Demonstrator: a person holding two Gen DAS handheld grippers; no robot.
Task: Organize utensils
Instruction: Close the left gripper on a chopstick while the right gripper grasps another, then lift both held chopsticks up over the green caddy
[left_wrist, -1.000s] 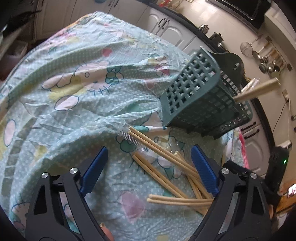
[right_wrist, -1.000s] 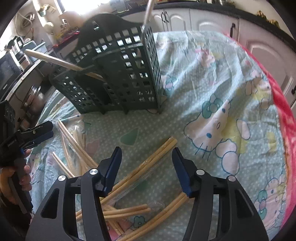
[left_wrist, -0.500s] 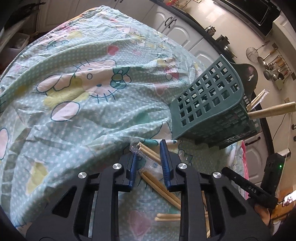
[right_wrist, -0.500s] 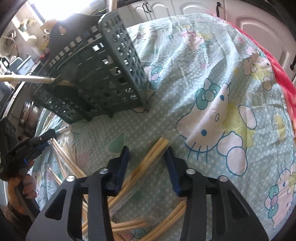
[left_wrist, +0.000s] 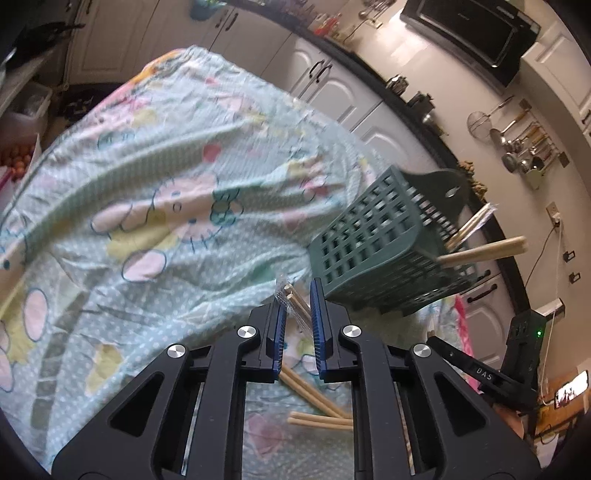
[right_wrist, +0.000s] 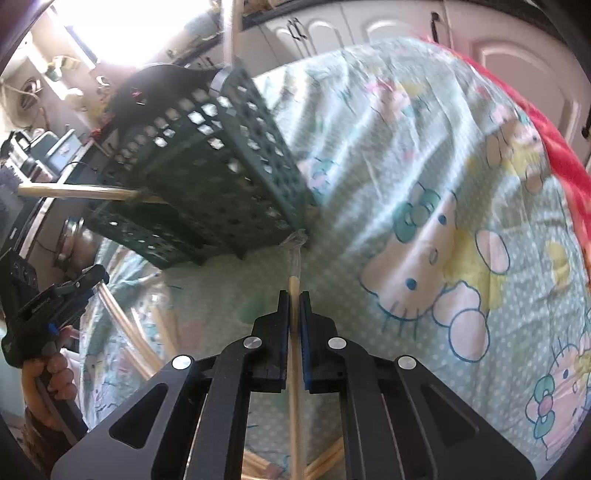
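Left hand-held gripper (left_wrist: 297, 295) closing on a wrapped pair of chopsticks (left_wrist: 291, 301), tips protruding ahead of its blue pads. Right hand-held gripper (right_wrist: 294, 295) pinching a single wrapped chopstick (right_wrist: 293, 291), shaft running back between the pads. Green utensil basket (right_wrist: 221, 162) ahead of both, on the patterned desk (left_wrist: 147, 229). Loose chopsticks (left_wrist: 317, 410) below.

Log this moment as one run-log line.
left gripper: closing on wrapped chopsticks | right gripper: shut on chopsticks | basket: holds utensils
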